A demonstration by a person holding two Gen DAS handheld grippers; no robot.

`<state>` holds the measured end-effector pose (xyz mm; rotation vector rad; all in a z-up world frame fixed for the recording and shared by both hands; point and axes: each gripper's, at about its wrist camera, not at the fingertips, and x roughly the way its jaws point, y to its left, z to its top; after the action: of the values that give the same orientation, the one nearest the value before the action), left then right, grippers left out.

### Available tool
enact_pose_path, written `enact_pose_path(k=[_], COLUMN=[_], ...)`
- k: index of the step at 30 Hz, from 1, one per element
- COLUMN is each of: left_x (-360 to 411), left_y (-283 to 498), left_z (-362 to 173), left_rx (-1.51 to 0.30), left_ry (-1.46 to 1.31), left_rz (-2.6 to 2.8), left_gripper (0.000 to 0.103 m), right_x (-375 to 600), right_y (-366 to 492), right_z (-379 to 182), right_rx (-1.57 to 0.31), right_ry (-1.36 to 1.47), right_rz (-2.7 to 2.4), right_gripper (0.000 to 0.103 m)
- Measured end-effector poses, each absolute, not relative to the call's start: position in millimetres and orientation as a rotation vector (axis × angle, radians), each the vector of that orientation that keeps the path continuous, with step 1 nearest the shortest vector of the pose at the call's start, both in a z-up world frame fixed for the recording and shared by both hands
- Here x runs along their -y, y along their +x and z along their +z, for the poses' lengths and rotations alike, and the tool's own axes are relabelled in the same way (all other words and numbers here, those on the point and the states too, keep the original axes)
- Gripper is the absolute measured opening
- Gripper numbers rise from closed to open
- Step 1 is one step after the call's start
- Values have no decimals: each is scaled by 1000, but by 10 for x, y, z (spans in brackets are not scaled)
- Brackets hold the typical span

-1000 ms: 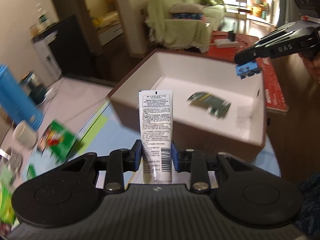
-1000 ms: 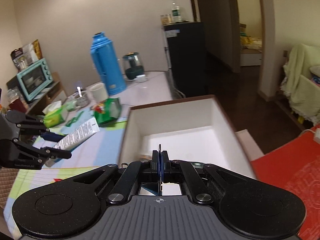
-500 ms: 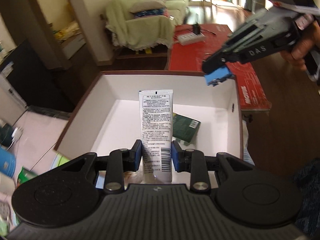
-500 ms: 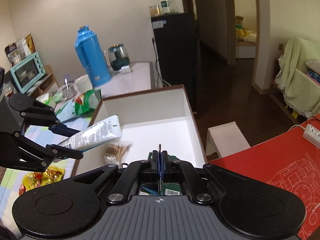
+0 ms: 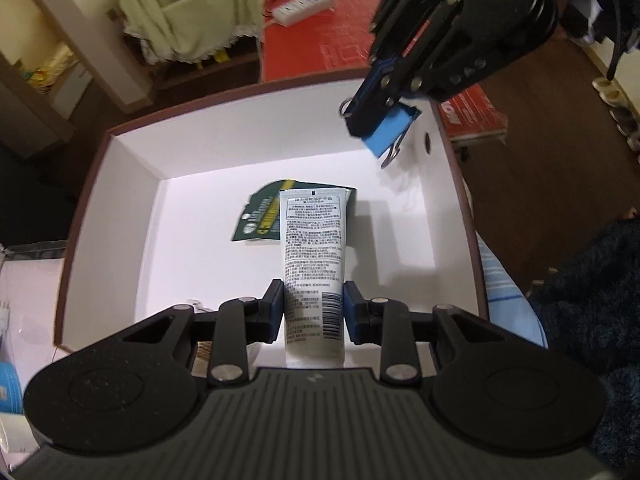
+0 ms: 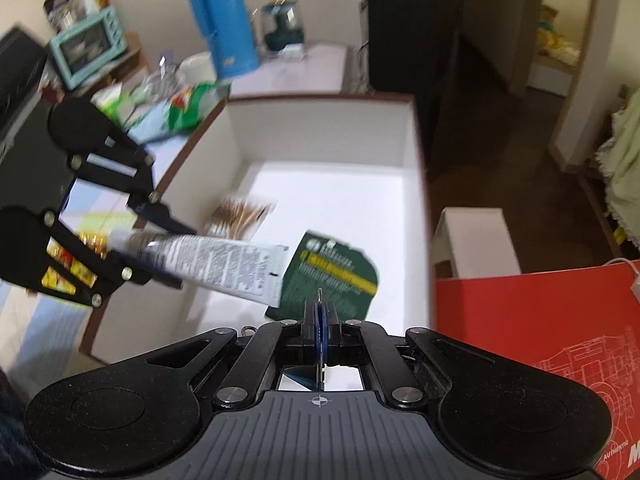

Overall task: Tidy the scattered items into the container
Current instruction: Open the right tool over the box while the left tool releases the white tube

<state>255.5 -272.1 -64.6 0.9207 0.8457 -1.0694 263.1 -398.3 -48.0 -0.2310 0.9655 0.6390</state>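
Both grippers have advanced from beside the container to positions above its open interior, and the dark green packet now lies fully in view beneath them. Left gripper [image 5: 313,308]: jaws closed part-way onto a white tube [image 5: 313,264], gripped near its lower, barcoded end; the tube projects forward along the fingers, printed side toward the left wrist camera, its flat crimped end over the middle of the container floor. Seen from the right wrist camera, the same tube [image 6: 224,266] is held at a shallow downward slant above the floor, its crimped end just beside the near-left corner of the packet; whether the two touch cannot be told.

Right gripper [image 6: 320,330]: jaws almost fully together, clamping a blue binder clip [image 5: 386,130], which hangs in the air close to the container's right wall, near its far-right corner as the left wrist camera shows it. From the right wrist camera the clip [image 6: 320,336] appears edge-on as a thin blue strip with a wire loop at its tip.

Container [image 5: 120,184]: a white box with a brown rim, standing on the table. On its floor lie the dark green packet [image 6: 334,280], flat near the middle, and a bundle of thin brown sticks [image 6: 242,216] toward the left wall in the right wrist view.

Beyond the container's far-left corner, on the table [image 6: 304,68], stand a green bag [image 6: 192,106], a blue thermos [image 6: 222,20] and a white cup [image 6: 196,68].
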Motion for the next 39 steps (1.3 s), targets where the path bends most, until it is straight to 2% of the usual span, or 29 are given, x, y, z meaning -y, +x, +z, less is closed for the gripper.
enact_pose_path(k=[20,23,28,39], left_x=[2986,2999,2990,2925], left_y=[2637,2613,2610,2573], left_z=[-1089,-1118,-1074,-899], left_rx=[-937,-960,-956,-935], left_ry=[942,949,928,882], left_rz=[-1167,-1184,-1178,-1159], left_gripper=[27,29,40,42], right_x=[3942,3916,3893,3833], right_y=[2848,2884,2903,2865], right_z=[-710,-772,-803,-811], right_rx=[-1074,-1096,-1110,-1138], right_ry=[-278,-295,-300,-329], right_rz=[635,631,633,638], right_gripper=[0,0,0,0])
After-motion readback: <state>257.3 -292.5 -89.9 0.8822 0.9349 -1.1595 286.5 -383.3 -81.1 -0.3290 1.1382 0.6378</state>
